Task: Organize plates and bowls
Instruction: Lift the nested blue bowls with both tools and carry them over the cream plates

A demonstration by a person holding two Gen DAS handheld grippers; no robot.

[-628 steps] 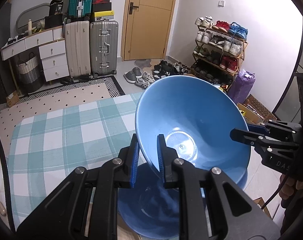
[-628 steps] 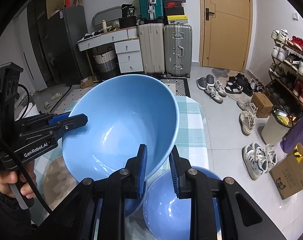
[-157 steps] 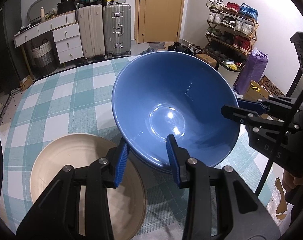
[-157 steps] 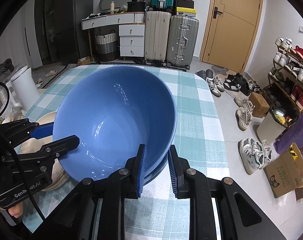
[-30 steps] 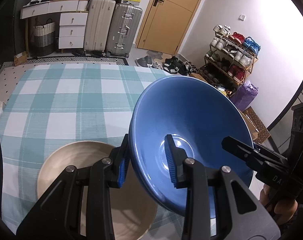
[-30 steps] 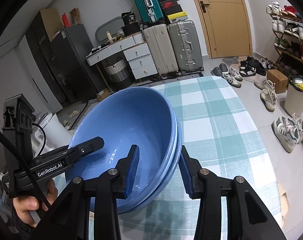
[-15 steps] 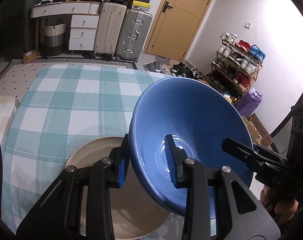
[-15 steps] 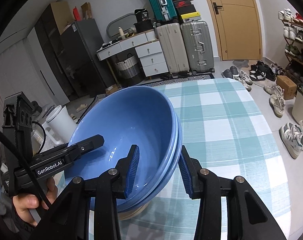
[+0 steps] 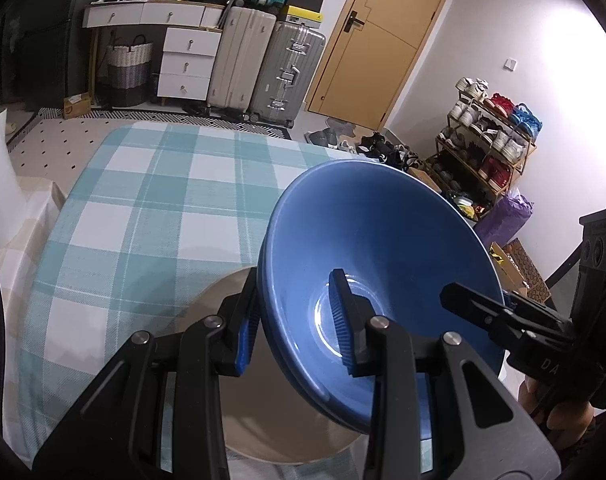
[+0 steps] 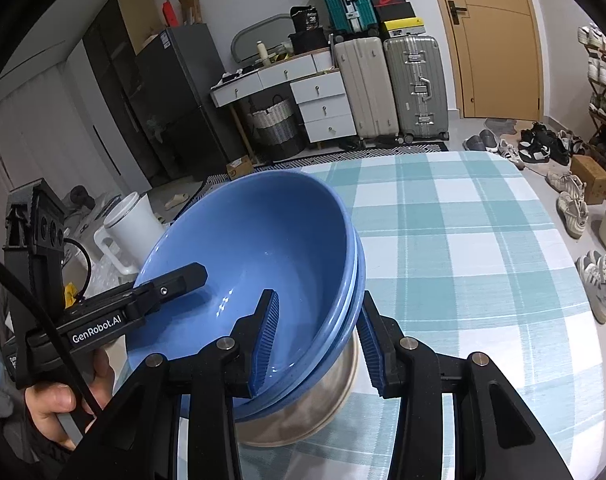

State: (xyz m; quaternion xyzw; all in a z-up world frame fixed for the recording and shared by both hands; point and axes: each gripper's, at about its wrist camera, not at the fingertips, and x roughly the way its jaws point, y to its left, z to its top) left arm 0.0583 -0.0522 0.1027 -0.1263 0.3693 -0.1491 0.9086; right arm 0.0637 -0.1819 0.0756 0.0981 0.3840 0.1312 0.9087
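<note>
Two nested blue bowls (image 9: 383, 240) hang tilted above the checked tablecloth (image 9: 143, 200). My left gripper (image 9: 295, 326) is shut on their near rim, one finger inside and one outside. My right gripper (image 10: 317, 340) is shut on the opposite rim of the blue bowls (image 10: 243, 248) in the same way. Under the bowls lies a wide beige plate (image 9: 263, 420) on the cloth, partly covered by them; in the right wrist view the beige plate (image 10: 303, 420) shows below the bowls' edge. A hand (image 10: 55, 404) holds the left gripper's handle.
A white bin (image 10: 127, 220) stands off the table's left side. Suitcases (image 9: 263, 64) and white drawers (image 9: 187, 60) line the far wall. A shoe rack (image 9: 491, 148) and loose shoes (image 10: 571, 204) are on the right. The tablecloth (image 10: 463, 240) stretches beyond the bowls.
Both grippers have carried the blue bowls sideways across the table. The beige plate now lies more directly under them. Both grips are unchanged.
</note>
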